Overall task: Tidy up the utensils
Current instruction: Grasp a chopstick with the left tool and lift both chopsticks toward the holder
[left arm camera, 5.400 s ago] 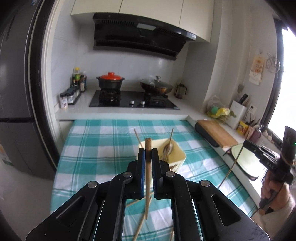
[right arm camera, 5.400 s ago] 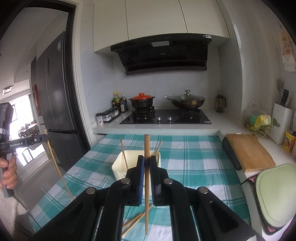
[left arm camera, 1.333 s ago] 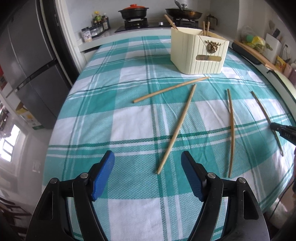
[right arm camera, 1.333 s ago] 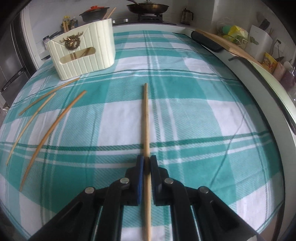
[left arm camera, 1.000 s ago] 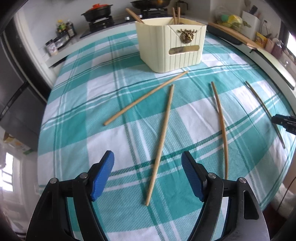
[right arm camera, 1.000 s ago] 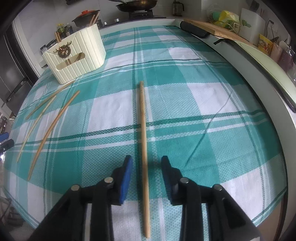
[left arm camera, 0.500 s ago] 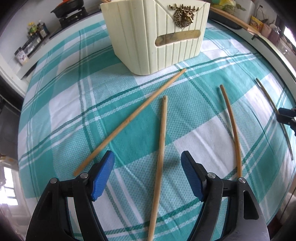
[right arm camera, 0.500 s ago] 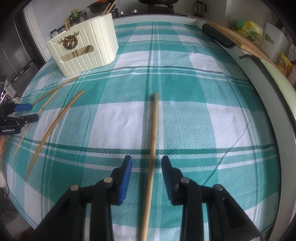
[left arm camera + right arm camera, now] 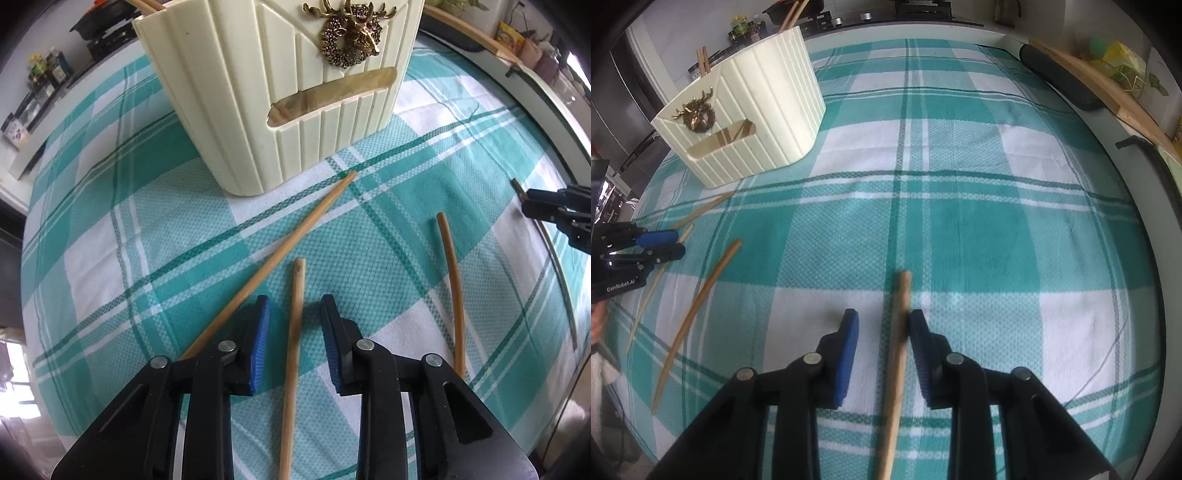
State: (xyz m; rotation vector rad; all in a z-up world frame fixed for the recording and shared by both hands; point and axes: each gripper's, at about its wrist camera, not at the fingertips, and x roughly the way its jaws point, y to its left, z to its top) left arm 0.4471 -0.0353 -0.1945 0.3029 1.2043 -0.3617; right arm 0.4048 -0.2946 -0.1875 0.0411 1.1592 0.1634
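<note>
Chopsticks lie loose on the teal checked tablecloth [image 9: 110,206] in front of the cream utensil holder [image 9: 273,85], which bears a brass deer emblem and already has sticks poking out of its top. In the left wrist view, a long chopstick [image 9: 280,251] slants just beside the left gripper's [image 9: 294,314] left finger, a curved one [image 9: 452,288] lies off to the right, and the straight chopstick [image 9: 293,343] runs between the parted, empty jaws. In the right wrist view, the holder stands well away at upper left, a cutting board [image 9: 1108,92] edges the counter, and the right gripper [image 9: 883,325] is also spread, with a blurred chopstick [image 9: 899,354] between its fingers, touching the right pad [image 9: 918,332].
</note>
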